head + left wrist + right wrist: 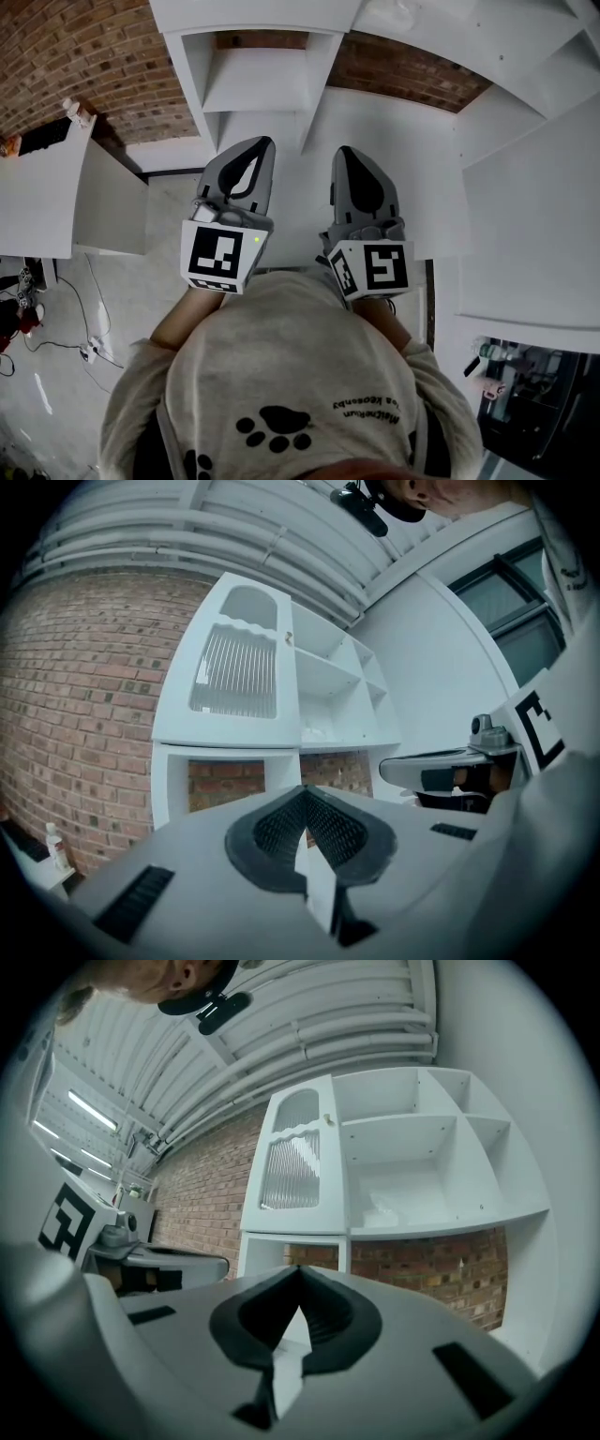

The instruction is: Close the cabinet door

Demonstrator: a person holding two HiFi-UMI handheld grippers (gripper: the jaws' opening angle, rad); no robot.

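The cabinet door [239, 667], white with an arched top and a ribbed glass pane, shows at the upper centre of the left gripper view. In the right gripper view it sits just left of centre [292, 1162]. A small knob is near its upper right edge. Its face seems to line up with the open shelves [422, 1157] to its right, but I cannot tell whether it is fully shut. Below it, an open niche [225, 785] shows the brick wall [84, 696] behind.

In the head view the white cabinet [253, 80] stands at the top centre. The left gripper [262, 143] and the right gripper [343, 150] are held side by side below it, both pointing toward it and well apart from it. Each is clenched, with its dark pads meeting at the tip and nothing between them.

A white desk [37, 187] stands at the left edge, with a small bottle [75, 111] on its far corner. Cables [56, 347] trail over the pale floor [122, 291] at lower left. Large white panels [534, 234] fill the right side. The person's grey shirt [281, 375] fills the bottom.
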